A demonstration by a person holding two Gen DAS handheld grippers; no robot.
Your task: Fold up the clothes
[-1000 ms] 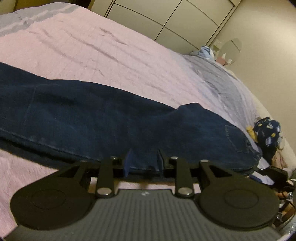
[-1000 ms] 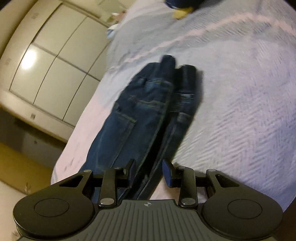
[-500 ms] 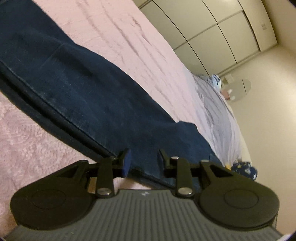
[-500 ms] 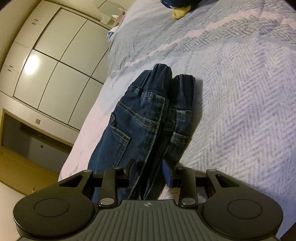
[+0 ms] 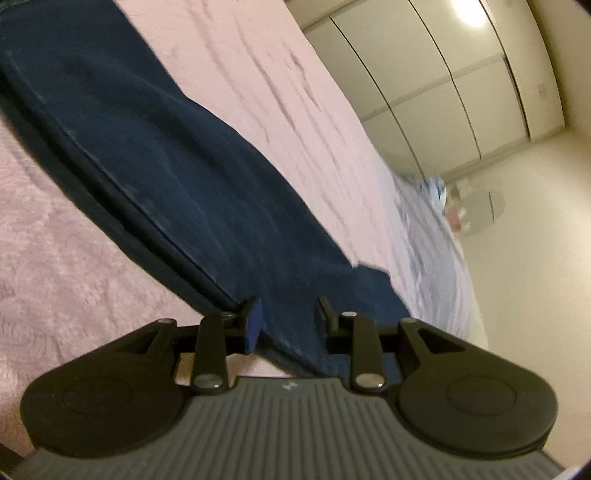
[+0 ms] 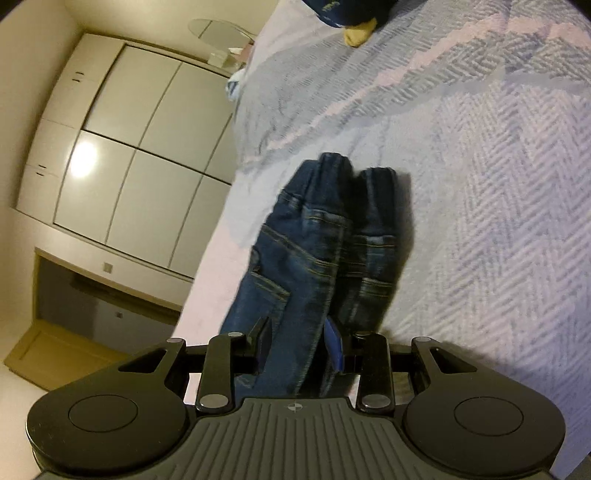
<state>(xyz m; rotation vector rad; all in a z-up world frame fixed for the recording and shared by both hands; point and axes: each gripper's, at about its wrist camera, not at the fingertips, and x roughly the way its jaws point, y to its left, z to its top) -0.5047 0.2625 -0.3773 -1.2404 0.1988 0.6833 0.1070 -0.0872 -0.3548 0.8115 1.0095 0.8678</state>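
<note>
Dark blue jeans (image 5: 177, 177) lie folded lengthwise on the bed, legs stacked. In the left wrist view my left gripper (image 5: 288, 317) is open, its fingers straddling the near edge of the leg. In the right wrist view the waist end of the jeans (image 6: 325, 236) with its back pocket lies ahead. My right gripper (image 6: 299, 341) is open, its fingers either side of the denim just below the pocket. I cannot tell whether either gripper touches the cloth.
The bed has a pink cover (image 5: 277, 74) and a grey herringbone blanket (image 6: 498, 184). A dark patterned garment with a yellow bit (image 6: 354, 22) lies at the blanket's far end. White wardrobe doors (image 6: 140, 155) stand beyond the bed edge.
The left gripper has tilted and come lower over the jeans leg. The right gripper has swung, bringing more wardrobe into view, and sits closer over the waist end. Both stay open.
</note>
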